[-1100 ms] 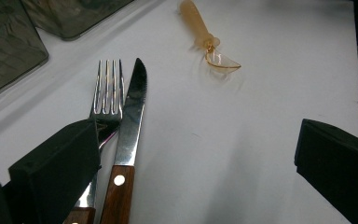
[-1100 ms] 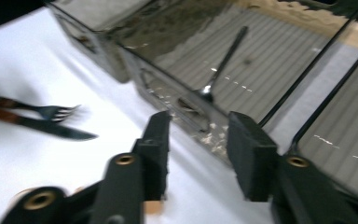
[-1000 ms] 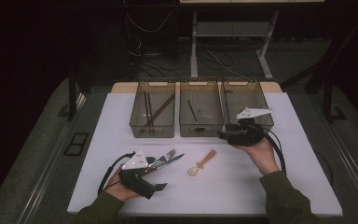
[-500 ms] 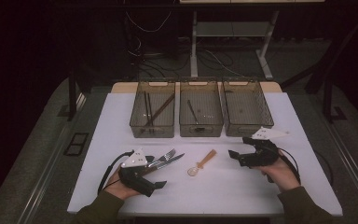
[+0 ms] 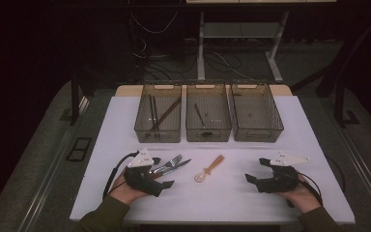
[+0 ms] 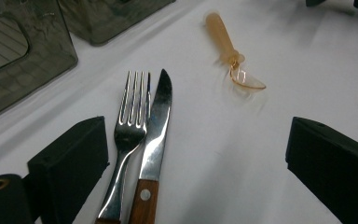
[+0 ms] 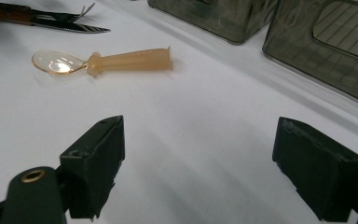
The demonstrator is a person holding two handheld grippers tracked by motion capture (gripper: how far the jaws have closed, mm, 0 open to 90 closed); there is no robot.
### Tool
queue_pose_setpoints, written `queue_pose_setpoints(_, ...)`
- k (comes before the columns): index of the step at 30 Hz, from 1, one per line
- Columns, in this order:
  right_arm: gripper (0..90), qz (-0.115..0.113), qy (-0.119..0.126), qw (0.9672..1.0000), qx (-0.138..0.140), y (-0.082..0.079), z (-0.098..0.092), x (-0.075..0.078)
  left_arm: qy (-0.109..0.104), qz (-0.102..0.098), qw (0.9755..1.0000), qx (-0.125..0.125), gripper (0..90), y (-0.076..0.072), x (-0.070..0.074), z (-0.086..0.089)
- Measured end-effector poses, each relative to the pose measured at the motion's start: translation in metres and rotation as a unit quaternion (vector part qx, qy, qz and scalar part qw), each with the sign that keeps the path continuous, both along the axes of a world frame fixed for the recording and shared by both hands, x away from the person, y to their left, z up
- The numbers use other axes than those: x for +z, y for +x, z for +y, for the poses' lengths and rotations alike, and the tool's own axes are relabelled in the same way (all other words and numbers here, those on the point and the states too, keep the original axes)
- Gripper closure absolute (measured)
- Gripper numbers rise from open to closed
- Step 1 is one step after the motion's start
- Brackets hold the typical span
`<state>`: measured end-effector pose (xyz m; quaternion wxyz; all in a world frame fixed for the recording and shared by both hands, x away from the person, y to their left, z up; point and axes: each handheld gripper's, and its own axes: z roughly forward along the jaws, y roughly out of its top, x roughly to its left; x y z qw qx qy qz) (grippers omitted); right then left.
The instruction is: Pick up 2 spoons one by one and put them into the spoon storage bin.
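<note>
My left gripper [image 5: 160, 172] sits near the desk's front edge, toward its left corner, with the fork [image 6: 129, 135] and the knife [image 6: 156, 140] lying side by side between its spread jaws, touching neither pad; those jaws have just begun to draw in. Both handles point back at me and the tips point away toward the bins [image 5: 208, 117] along the far edge, so the long axes run straight along my reach. The fork is plain steel, the knife steel-bladed with a riveted wooden handle. My right gripper [image 5: 257, 170] rests toward the front right corner, its jaws just opened wide and empty. The translucent amber spoon [image 7: 103, 61] lies at mid-desk between my two grippers, crosswise to the right jaws, bowl toward the front edge.
</note>
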<state>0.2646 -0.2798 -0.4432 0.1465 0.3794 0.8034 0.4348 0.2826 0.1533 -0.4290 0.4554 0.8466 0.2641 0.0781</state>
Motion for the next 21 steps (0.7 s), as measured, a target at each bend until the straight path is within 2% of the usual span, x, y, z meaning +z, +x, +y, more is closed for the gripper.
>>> queue_pose_setpoints(3,17.0,0.000,0.008,1.0000,0.000,-0.006,-0.005,-0.001,0.001,-0.003,1.0000,0.001,8.1,0.000,0.003,-0.004)
queue_pose_setpoints(8,17.0,-0.001,-0.004,1.0000,0.008,-0.011,-0.006,-0.003,-0.007,0.000,1.0000,0.007,13.4,0.002,0.007,-0.014)
queue_pose_setpoints(14,16.8,-0.005,-0.003,1.0000,0.002,-0.011,-0.007,-0.003,-0.003,0.002,0.9999,0.010,15.2,0.006,0.011,-0.025)
queue_pose_setpoints(15,14.3,-0.004,-0.001,1.0000,0.000,-0.010,-0.008,-0.003,0.000,0.001,0.9999,0.010,15.6,0.006,0.011,-0.026)
queue_pose_setpoints(21,13.8,-0.007,0.000,1.0000,0.000,-0.010,-0.009,-0.002,-0.002,0.009,0.9999,0.012,23.4,0.015,0.013,-0.037)
